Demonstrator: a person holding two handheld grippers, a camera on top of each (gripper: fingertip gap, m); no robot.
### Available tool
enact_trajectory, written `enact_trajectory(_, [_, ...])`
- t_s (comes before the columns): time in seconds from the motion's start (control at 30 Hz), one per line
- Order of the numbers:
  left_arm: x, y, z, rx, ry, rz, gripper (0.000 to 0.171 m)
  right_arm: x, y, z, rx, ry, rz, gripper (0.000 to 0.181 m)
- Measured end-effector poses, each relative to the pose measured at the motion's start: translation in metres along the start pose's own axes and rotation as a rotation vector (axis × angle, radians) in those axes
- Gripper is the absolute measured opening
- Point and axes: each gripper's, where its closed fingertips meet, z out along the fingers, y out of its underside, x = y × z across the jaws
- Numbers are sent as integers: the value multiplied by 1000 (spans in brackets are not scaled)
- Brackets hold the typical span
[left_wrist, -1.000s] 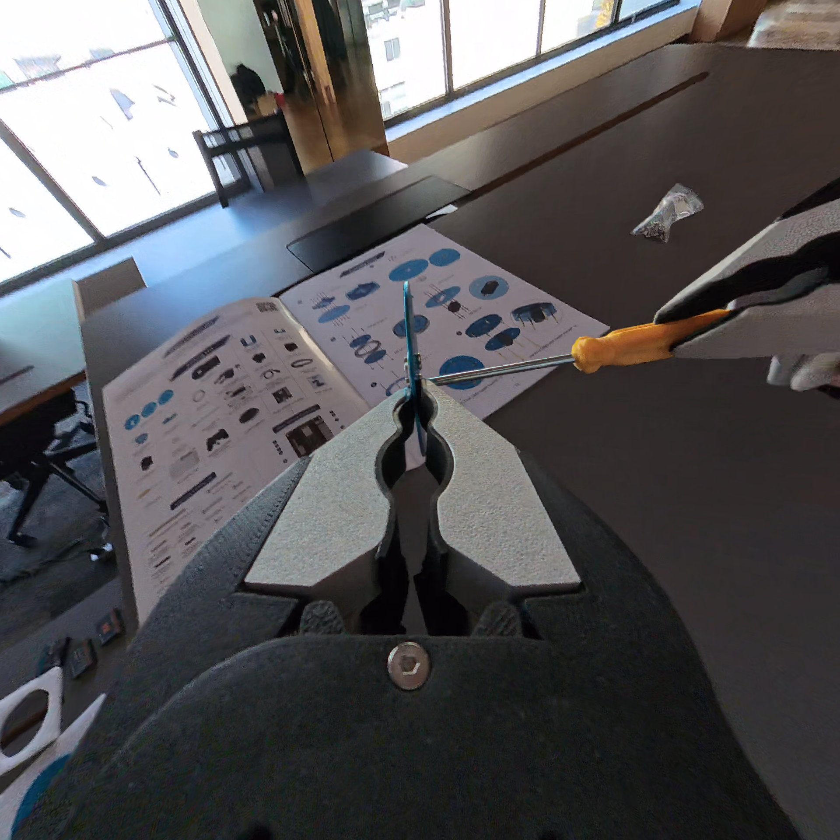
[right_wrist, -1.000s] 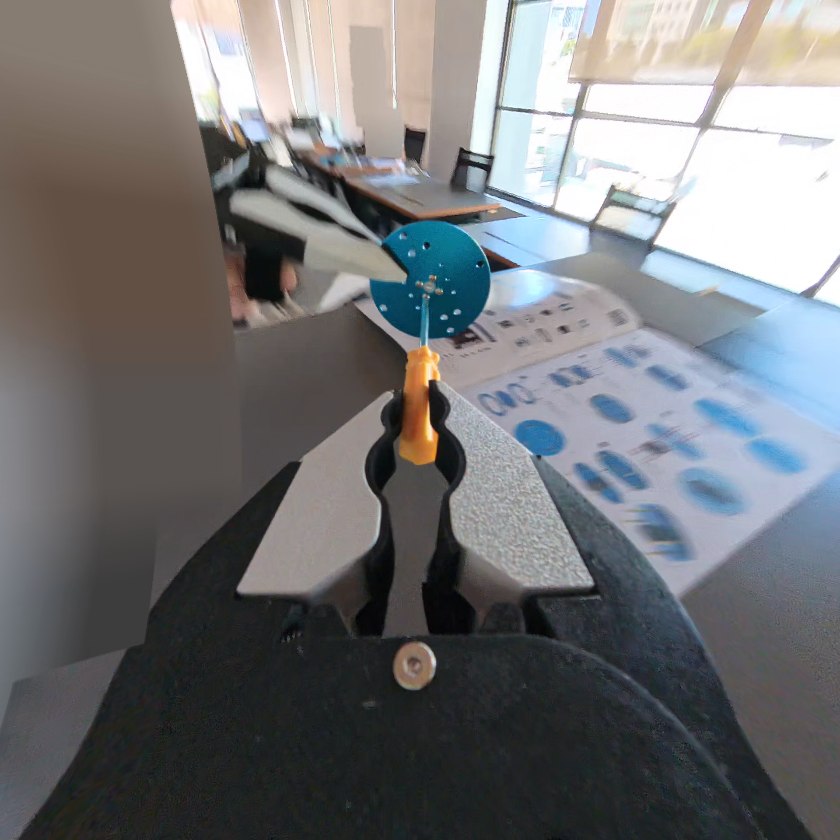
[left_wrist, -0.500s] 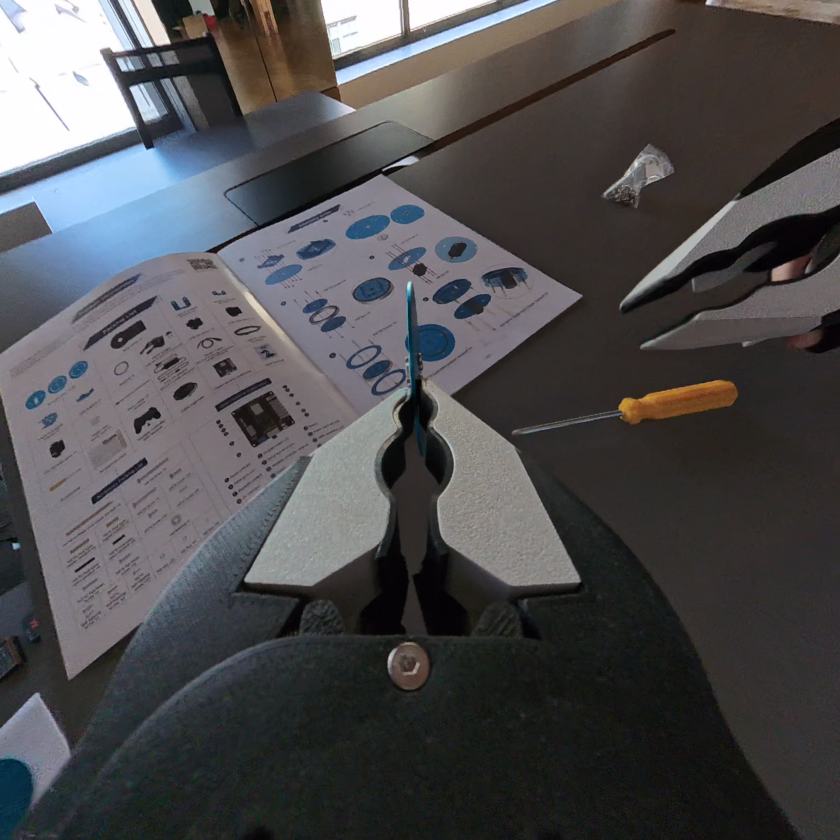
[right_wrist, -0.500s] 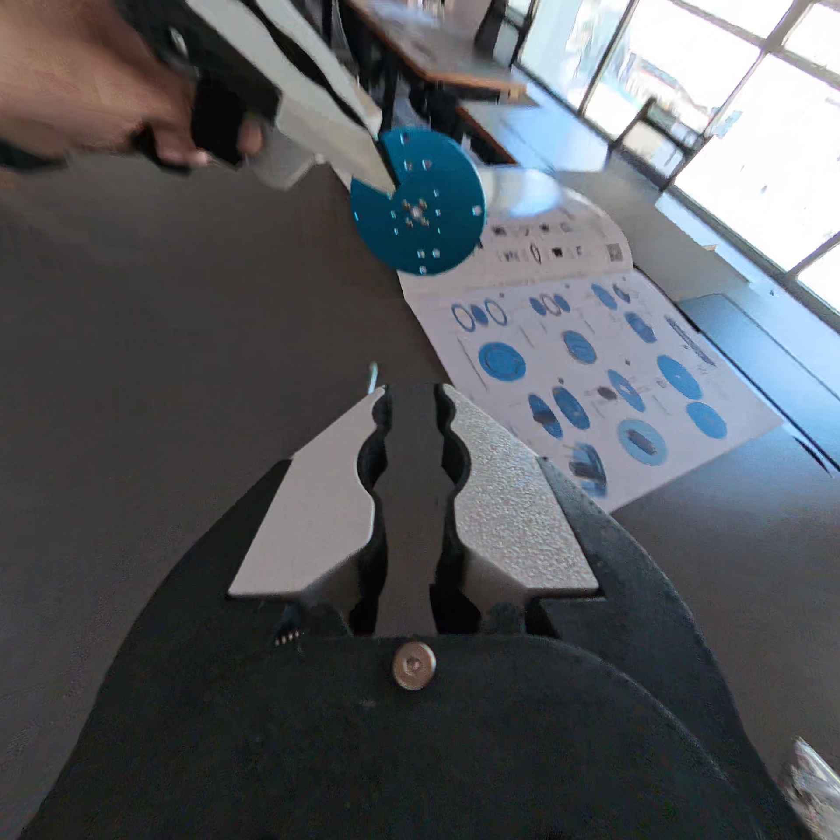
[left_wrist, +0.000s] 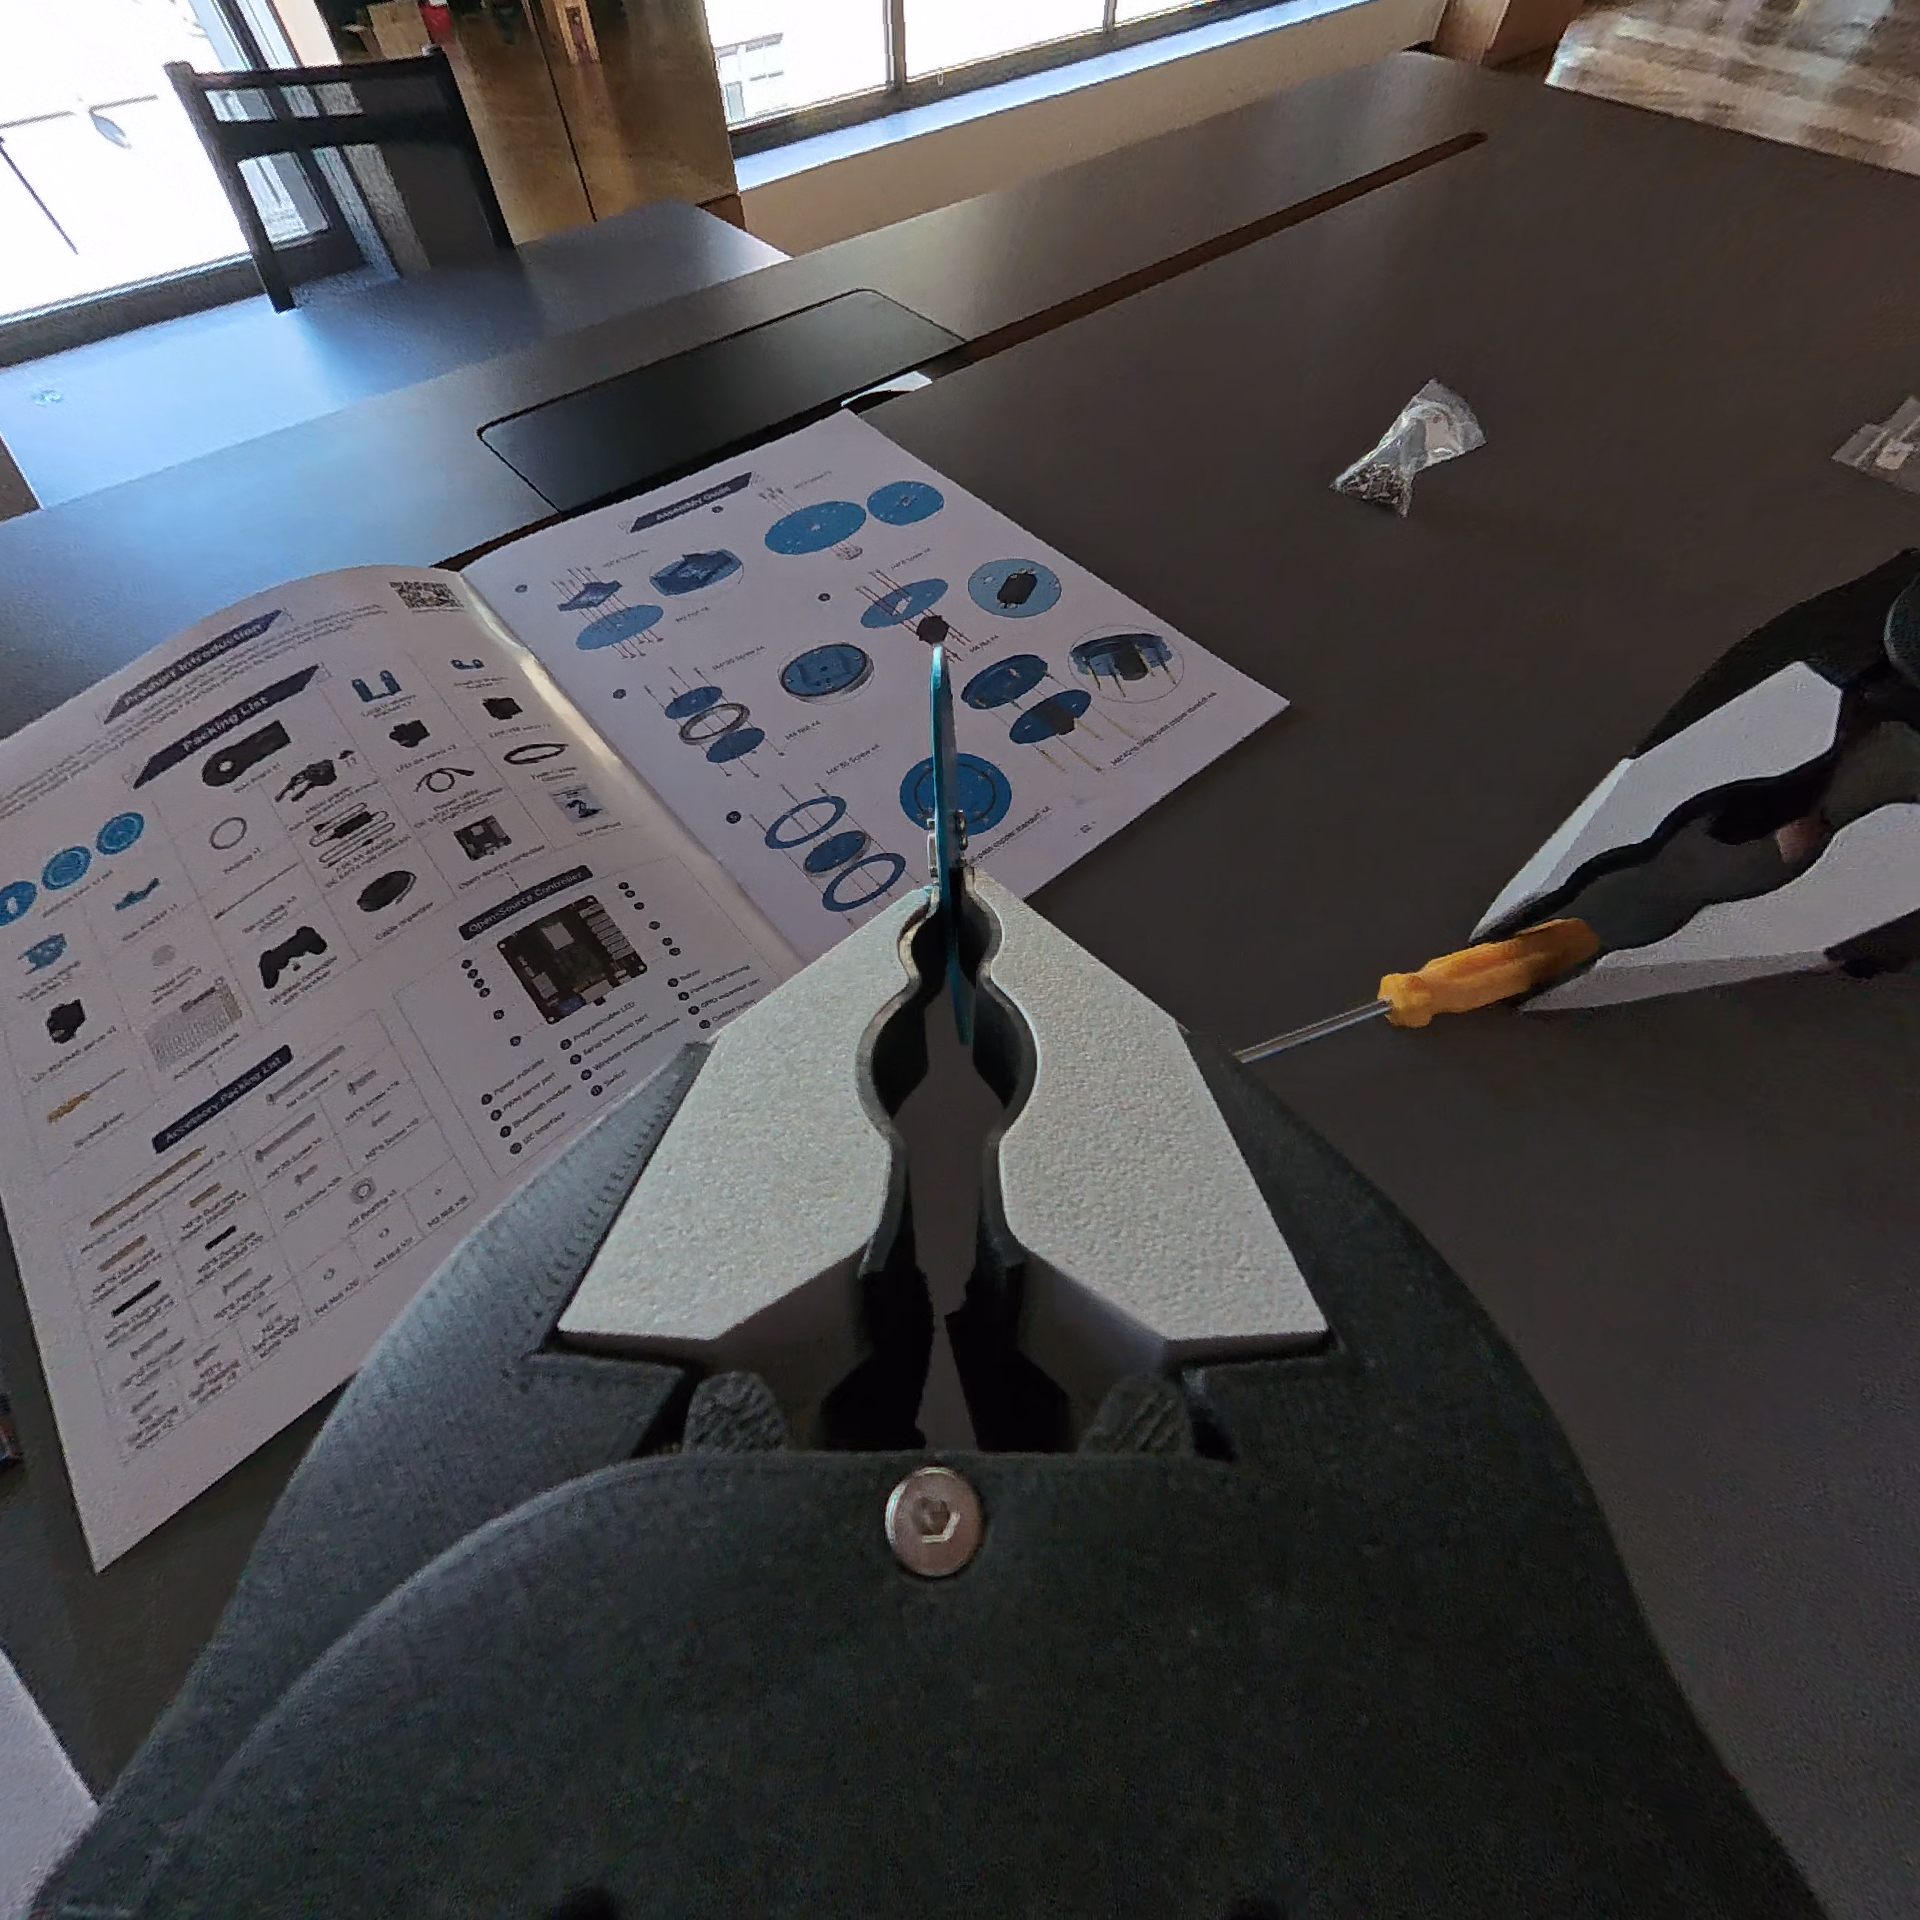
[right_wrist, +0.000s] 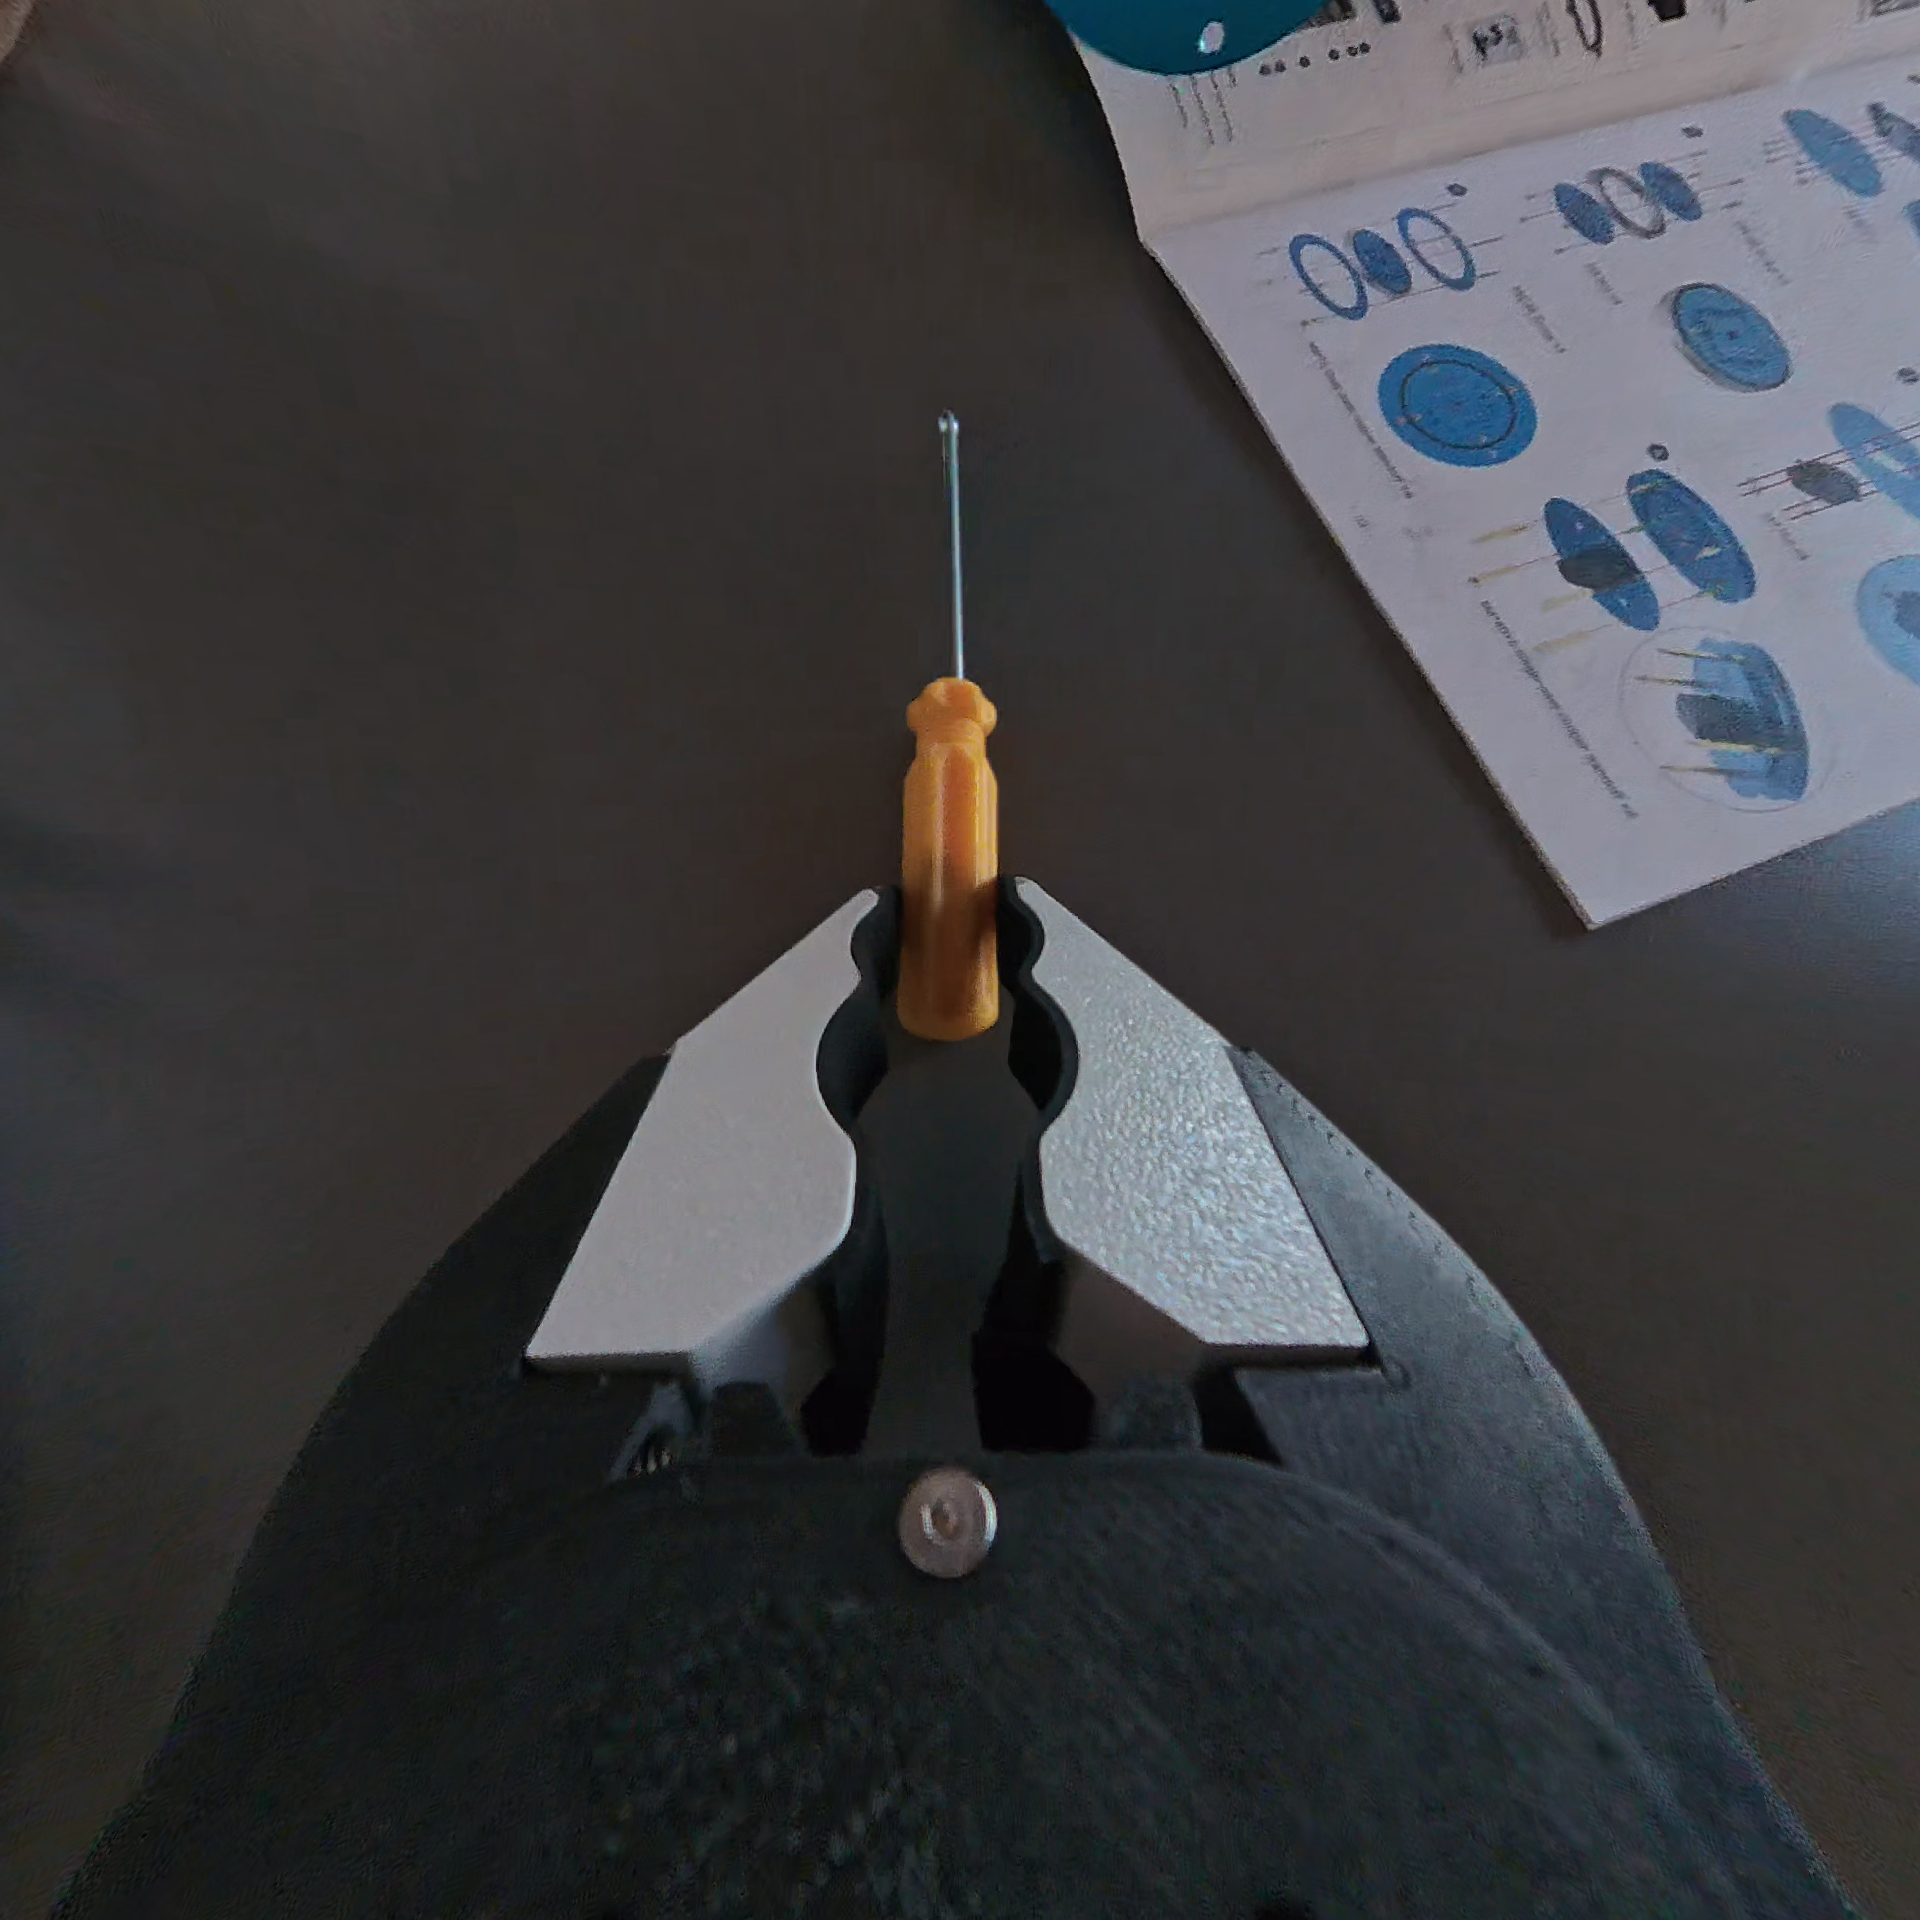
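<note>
**A:** Fig., L wrist view. What does the left gripper hold?

**B:** It is clenched on a thin blue disc, which stands edge-on and upright. The lower rim is pinched betw. the tips. The disc hangs above the open booklet and does not touch it.

**A:** How would the disc handle?

**B:** Judged stiff, light and flat, w/ small holes through it. The faces look smooth, so it may pivot in a rim-only pinch. A hold deeper across the faces seems steadier.

**A:** R wrist view. And the right gripper?

**B:** Its tips flank the rear part of the handle of an orange screwdriver. The fingers sit at or v. near the handle on both sides. Whether they press it or only bracket it cannot be told. The tool appears to lie on the dark table, w/ the shaft pointing straight ahead and away from the gripper.

**A:** Handling of the screwdriver?

**B:** Judged light and rigid. The fluted plastic handle is the place to grip, approx. mid-handle. The thin steel shaft is slick and narrow, a poor hold. Being round, the tool may roll if nudged.

**A:** Surroundings?

**B:** The booklet is near the screwdriver tip but apart from it. A small clear bag of screws lies farther off on the table.
</note>
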Motion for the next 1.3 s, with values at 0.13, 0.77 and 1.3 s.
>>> enact_trajectory(0.13, [-4,8,2,-38,34,-72,0,12,-18,-13,118,60,-52,17])
enact_trajectory(0.77, [-8,43,14,-209,127,-213,0,23,-100,-7,328,238,-542,17])
enact_trajectory(1.3, [-11,44,15,-192,167,-278,0,58,-62,10,191,362,-547,17])
